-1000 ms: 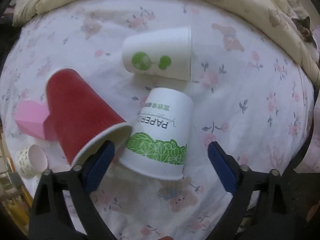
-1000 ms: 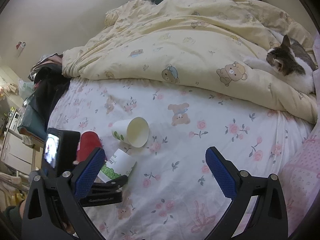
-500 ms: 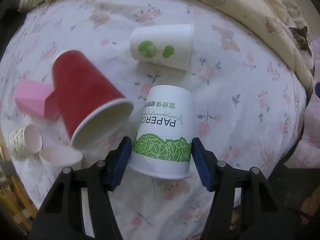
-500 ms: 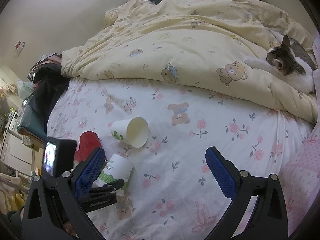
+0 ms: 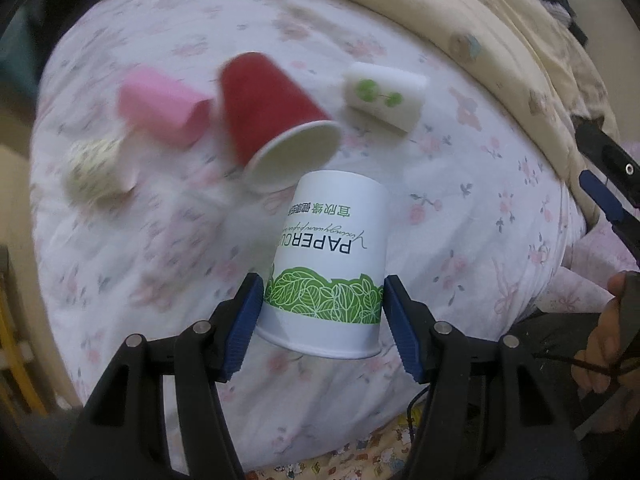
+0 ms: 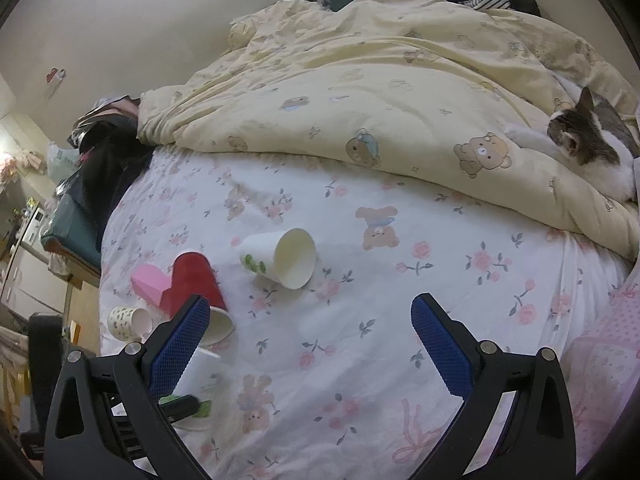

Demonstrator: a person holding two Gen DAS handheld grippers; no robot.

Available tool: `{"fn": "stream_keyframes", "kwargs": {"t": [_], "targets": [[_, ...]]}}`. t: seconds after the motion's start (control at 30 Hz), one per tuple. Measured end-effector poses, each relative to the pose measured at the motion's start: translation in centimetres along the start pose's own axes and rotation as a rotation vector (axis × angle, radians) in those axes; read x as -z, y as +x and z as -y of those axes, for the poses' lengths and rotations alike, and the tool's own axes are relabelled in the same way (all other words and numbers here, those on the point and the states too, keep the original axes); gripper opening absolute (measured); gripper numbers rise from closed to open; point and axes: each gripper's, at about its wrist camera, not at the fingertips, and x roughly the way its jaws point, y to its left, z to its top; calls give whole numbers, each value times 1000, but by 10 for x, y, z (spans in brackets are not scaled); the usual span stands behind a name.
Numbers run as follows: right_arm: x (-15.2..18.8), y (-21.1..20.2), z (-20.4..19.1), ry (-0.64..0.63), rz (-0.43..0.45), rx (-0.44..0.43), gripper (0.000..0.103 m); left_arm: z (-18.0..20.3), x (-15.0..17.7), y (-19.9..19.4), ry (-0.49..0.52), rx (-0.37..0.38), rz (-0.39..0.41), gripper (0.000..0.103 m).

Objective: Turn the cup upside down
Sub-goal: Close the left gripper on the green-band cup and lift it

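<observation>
A white paper cup with a green leaf band and "PAPERCUP" print (image 5: 332, 264) is held between the pads of my left gripper (image 5: 324, 320), which is shut on its rim end, bottom pointing away from me. In the right wrist view only a sliver of that cup (image 6: 200, 364) shows behind the left finger. My right gripper (image 6: 312, 344) is open and empty above the floral sheet (image 6: 360, 320).
A red cup (image 5: 276, 120), a pink cup (image 5: 164, 112), a small patterned cup (image 5: 96, 172) and a white cup with green dots (image 5: 384, 96) lie on their sides. A yellow quilt (image 6: 380, 100) bounds the far side. A cat (image 6: 592, 140) lies at right.
My left gripper has closed on the leaf-print cup and lifted it off the sheet, pulling back; the red cup rolled free. The right gripper stays open and nearly still.
</observation>
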Motion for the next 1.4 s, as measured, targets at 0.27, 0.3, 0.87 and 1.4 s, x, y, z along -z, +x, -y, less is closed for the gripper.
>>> {"fn": "stream_keyframes", "kwargs": {"t": [0.27,0.3,0.87,1.4], "targets": [[18,-8,-36,-131,18,-54,103,-52,30,-30,-137,-9,89,58],[20,-9,-41,-145,16,-62,103,-58,35,-35,-152,-7,102,58],[73,0,-86,-239,-48,-88,103,-76,72,11,-437,38,55,58],[64,4,-70,-178,-35,-48,103,-61,65,53,-411,15,7,62]]}}
